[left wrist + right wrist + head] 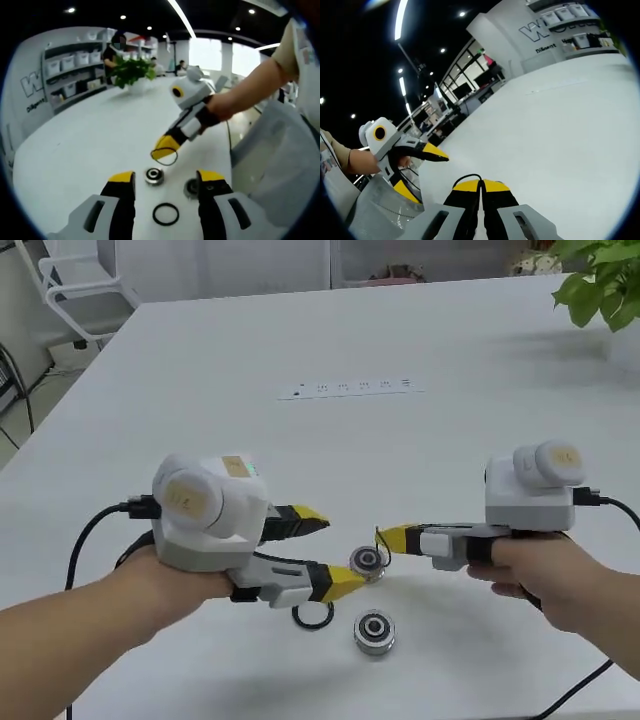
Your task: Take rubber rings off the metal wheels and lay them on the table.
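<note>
My right gripper (390, 538) is shut on a thin black rubber ring (379, 541), held just above the table; the ring (468, 176) loops out from its closed yellow tips (481, 185). A small metal wheel (368, 560) lies just below and left of that tip. My left gripper (328, 550) is open, and this wheel (154, 175) sits just ahead of its jaws. A second wheel (374, 630) with a dark rim lies nearer me. A loose black ring (313, 616) lies flat on the table beside it, below the left gripper's lower jaw.
The white table (300, 440) stretches far ahead, with a flush socket strip (350, 388) in its middle. A potted plant (600, 280) stands at the far right corner and an office chair (70, 290) at the far left. Cables trail from both grippers.
</note>
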### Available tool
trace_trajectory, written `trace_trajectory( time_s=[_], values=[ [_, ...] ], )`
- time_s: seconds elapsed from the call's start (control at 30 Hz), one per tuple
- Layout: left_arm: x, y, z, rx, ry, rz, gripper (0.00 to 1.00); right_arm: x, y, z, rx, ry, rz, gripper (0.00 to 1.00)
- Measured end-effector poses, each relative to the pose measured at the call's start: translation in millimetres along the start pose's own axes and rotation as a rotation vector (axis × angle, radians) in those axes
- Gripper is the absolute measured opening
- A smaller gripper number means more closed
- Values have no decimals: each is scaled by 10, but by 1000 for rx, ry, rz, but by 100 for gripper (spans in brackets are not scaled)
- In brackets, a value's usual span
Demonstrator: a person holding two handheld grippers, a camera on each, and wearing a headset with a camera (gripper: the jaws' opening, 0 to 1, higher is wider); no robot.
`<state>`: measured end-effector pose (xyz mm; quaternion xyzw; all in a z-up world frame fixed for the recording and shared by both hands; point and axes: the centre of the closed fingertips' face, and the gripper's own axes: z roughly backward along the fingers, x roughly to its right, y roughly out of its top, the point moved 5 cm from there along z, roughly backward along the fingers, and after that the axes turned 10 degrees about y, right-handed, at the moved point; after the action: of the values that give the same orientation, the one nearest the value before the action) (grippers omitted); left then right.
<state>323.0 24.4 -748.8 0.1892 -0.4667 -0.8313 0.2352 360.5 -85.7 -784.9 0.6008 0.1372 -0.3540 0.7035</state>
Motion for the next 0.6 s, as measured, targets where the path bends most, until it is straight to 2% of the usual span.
trace_trajectory(
  time_s=[0.47, 0.6],
  values=[
    [24, -92, 186, 6, 3, 30, 62, -60, 14, -72, -27, 17, 13, 0],
    [11, -150, 236, -8, 9, 32, 64, -81, 9, -112, -40, 24, 22, 0]
  ],
)
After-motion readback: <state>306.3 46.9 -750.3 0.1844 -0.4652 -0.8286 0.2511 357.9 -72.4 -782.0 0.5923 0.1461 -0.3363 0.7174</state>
